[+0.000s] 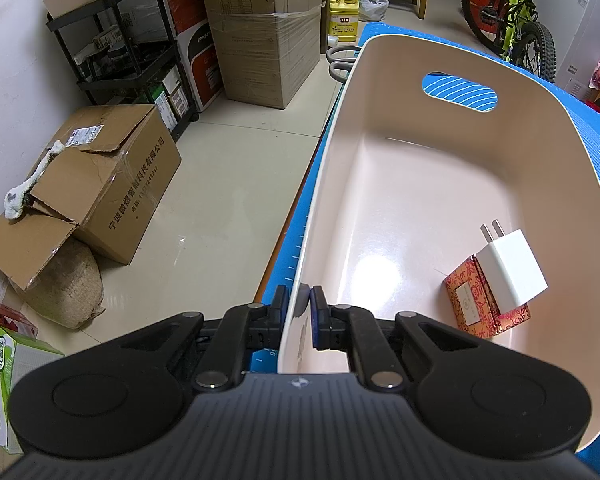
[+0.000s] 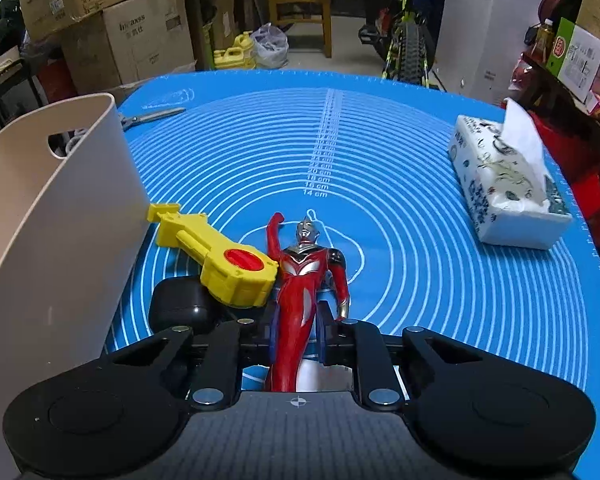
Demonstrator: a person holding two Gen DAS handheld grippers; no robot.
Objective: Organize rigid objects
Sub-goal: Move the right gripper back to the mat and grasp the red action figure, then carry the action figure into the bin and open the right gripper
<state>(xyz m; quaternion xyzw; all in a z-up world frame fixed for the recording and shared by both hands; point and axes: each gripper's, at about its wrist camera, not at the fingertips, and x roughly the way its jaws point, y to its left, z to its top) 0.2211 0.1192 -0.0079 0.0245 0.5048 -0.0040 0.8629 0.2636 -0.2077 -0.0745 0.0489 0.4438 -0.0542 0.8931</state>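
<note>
So the left gripper (image 1: 300, 312) has its fingers pinched together on the near side wall of the cream bin (image 1: 500, 128), one finger outside the wall and one inside; past the inside finger and off to its right, down on the bin floor, there's a white plug adapter (image 1: 512, 268) leaning on a small red patterned box (image 1: 480, 304), both well clear of the fingers; the bin sits on the blue mat (image 1: 296, 248) that covers the counter, right along its edge, and grey scissor handles (image 1: 340, 60) poke out beyond the bin's far corner. Over on the right, the right gripper (image 2: 298, 332) has its fingers clamped on the legs of a red and silver hero figure (image 2: 308, 276); the figure runs straight out ahead of the fingers with one arm raised and its head at the far end, and I can't tell whether its back is touching the mat or just off it; just left of the fingers a yellow toy launcher (image 2: 220, 256) with a red disc lies right against the figure's side, its near end resting on a black case (image 2: 180, 304) that sits right beside the left finger; the bin wall stands further left of that; far ahead and to the right of the fingers is a tissue pack (image 2: 504, 184), well apart from everything else.
</note>
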